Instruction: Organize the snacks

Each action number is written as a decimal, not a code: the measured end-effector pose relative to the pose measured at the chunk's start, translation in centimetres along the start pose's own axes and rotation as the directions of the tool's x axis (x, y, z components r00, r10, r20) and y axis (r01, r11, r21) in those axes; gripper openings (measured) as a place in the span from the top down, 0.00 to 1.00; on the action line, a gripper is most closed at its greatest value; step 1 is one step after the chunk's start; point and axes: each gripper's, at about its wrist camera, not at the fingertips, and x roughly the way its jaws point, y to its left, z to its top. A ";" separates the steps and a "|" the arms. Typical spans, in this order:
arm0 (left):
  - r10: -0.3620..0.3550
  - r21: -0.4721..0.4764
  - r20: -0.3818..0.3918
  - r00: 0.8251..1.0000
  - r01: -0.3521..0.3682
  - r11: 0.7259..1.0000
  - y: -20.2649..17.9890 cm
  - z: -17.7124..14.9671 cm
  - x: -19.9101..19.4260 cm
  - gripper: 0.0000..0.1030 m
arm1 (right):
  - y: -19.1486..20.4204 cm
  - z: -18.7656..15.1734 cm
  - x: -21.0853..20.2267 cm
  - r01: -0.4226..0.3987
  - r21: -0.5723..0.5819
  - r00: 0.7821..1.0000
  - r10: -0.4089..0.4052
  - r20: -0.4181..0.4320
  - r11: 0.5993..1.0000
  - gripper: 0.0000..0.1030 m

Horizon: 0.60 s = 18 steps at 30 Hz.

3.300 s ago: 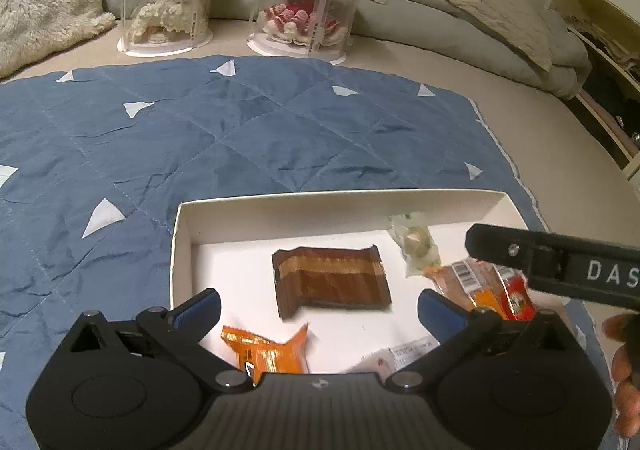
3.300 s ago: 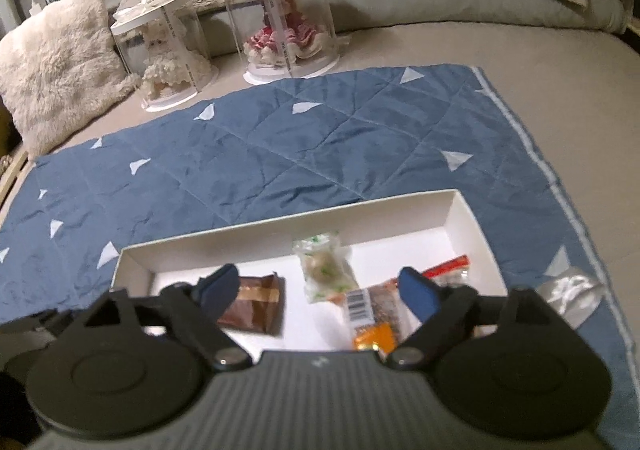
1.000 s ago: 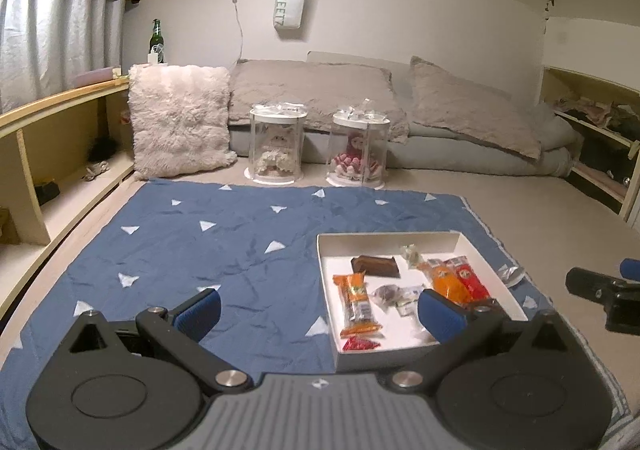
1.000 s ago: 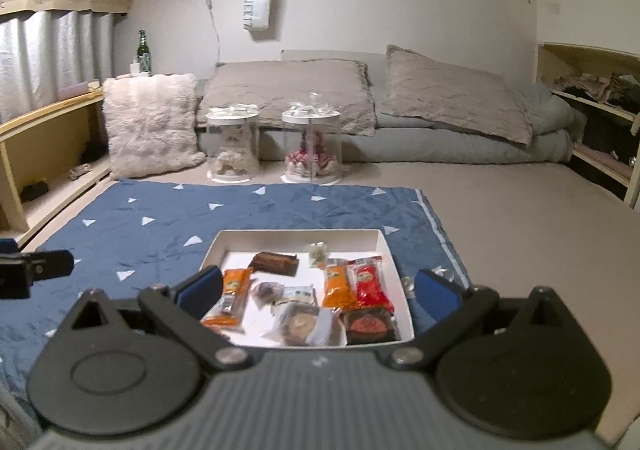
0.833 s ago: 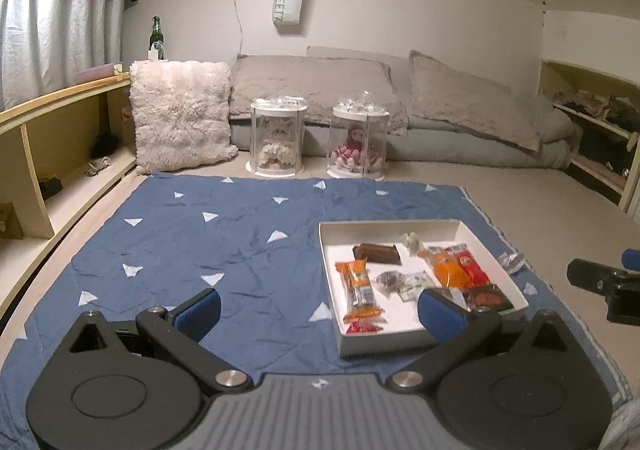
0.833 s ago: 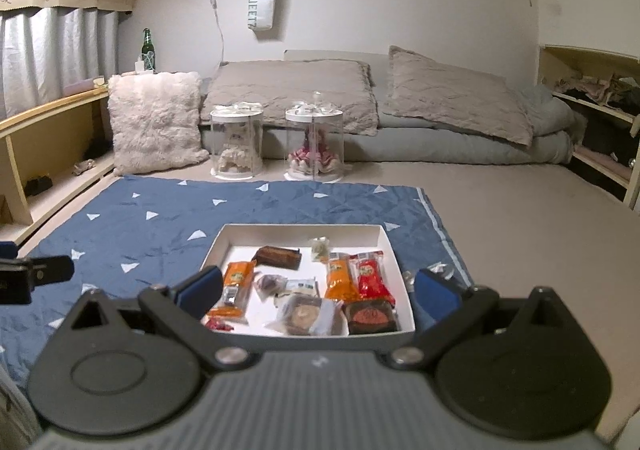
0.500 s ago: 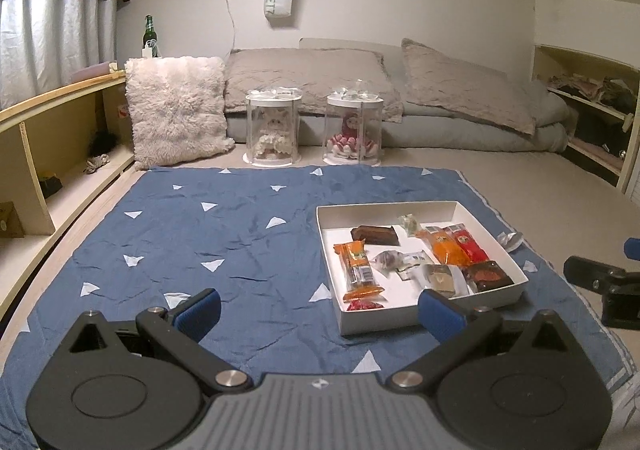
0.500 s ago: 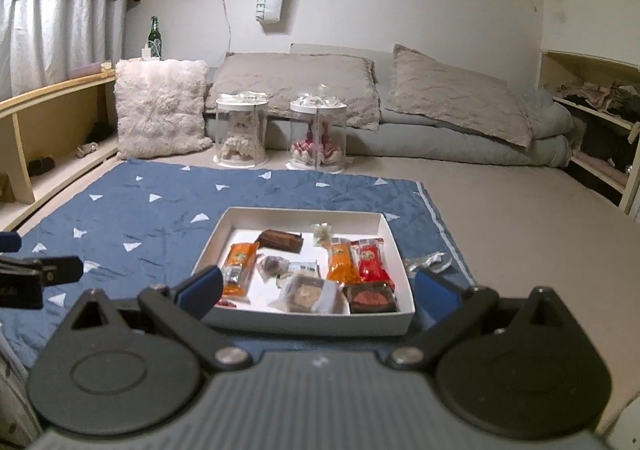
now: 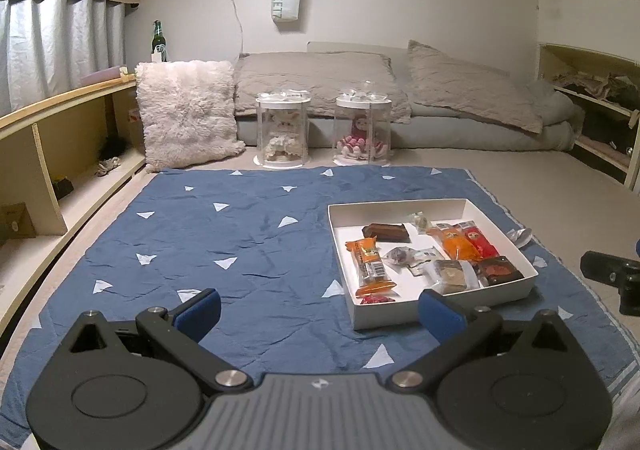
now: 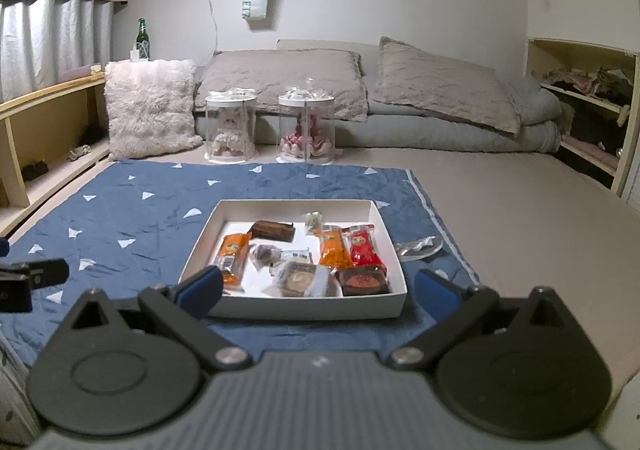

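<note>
A white box (image 9: 400, 207) (image 10: 304, 308) lies on a blue quilt (image 9: 240, 250) (image 10: 140, 206) and holds several wrapped snacks: a brown bar (image 10: 274, 230), orange packs (image 10: 334, 248) and a red pack (image 10: 363, 246). A clear empty wrapper (image 10: 418, 246) lies on the quilt right of the box. My left gripper (image 9: 320, 312) is open and empty, held back and high, left of the box. My right gripper (image 10: 318, 286) is open and empty, held back in front of the box.
Two clear doll cases (image 9: 283, 130) (image 9: 362, 130) stand behind the quilt. A fluffy cushion (image 9: 186, 112) and grey bedding (image 9: 440, 98) lie beyond. Wooden shelves run along the left (image 9: 40, 154) and right (image 9: 592, 110) walls.
Both grippers have pulled well back and up from the box. About three seconds ago they hovered right over it; now the whole room shows. Both stay open and empty.
</note>
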 end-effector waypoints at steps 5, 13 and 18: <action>-0.003 0.004 0.000 1.000 0.003 1.000 0.0 0.0 0.1 0.00 | 0.2 0.0 0.1 0.001 -0.005 1.000 -0.001 0.001 1.000 0.00; -0.002 0.002 0.000 1.000 0.002 1.000 -0.2 0.0 0.1 0.00 | 0.2 0.0 0.1 0.004 -0.011 1.000 -0.004 0.001 1.000 0.00; -0.002 0.003 0.000 1.000 0.002 1.000 -0.2 0.1 0.1 0.00 | 0.3 0.0 0.1 0.005 -0.010 1.000 -0.005 0.001 1.000 0.00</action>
